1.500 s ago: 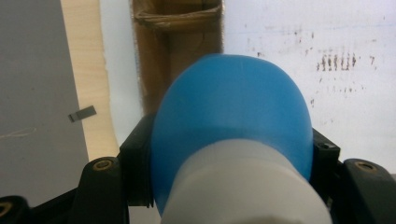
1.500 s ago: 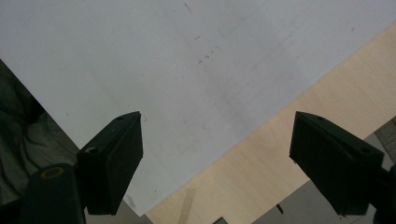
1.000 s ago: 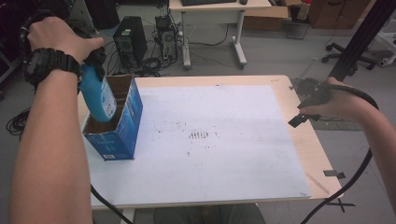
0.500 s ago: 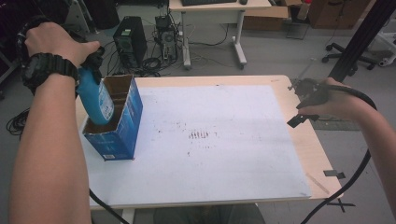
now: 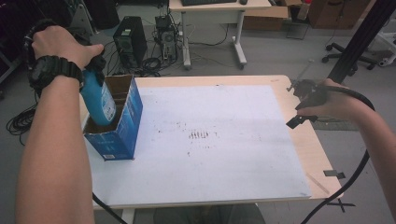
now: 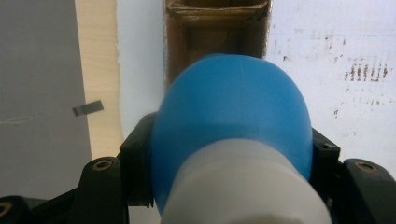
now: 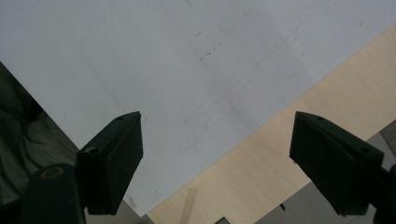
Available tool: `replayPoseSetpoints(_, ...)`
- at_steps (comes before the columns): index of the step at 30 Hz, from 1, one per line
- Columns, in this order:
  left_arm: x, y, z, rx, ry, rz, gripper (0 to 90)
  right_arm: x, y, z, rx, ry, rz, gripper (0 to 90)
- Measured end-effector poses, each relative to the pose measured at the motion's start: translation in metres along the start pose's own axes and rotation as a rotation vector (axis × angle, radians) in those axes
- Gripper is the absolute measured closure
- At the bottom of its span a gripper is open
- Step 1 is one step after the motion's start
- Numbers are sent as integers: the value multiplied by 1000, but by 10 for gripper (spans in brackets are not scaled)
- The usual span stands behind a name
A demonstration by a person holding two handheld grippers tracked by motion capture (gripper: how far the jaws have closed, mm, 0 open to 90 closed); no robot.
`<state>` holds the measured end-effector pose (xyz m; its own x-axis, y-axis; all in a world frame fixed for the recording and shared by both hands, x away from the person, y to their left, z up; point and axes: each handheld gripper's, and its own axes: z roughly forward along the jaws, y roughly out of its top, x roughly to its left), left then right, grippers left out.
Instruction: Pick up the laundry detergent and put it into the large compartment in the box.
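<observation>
Since a second ago your left tool (image 5: 95, 65) has carried the bottle (image 5: 99, 100) a little toward the far end of the box (image 5: 123, 126), while your right tool (image 5: 303, 105) has kept its place. Your left tool is clamped on the bottle's neck, a jaw on each side just under the white cap (image 6: 243, 186) (the left gripper view looks straight down the blue body into the box mouth). That bottle leans, cap end up toward your hand, its lower end sunk inside the open top of the box. This box stands on the white sheet (image 5: 210, 140) near the left edge of the desk (image 5: 306, 140). Your right tool hovers over the desk's right edge, well apart from the box, jaws spread wide with nothing between them; beneath them lie the sheet's border and bare wood.
</observation>
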<state>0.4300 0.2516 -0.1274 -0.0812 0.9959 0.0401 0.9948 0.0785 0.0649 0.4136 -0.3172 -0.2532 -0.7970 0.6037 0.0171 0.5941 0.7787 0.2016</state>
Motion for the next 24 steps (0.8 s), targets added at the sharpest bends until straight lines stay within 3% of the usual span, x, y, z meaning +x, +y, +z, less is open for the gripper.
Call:
replayPoseSetpoints(12,-2,1,8,-3,8,6,373,1,1,0,-6,1,-7,175)
replayPoseSetpoints(24,1,4,31,22,-13,2,373,1,0,3,2,2,1,175)
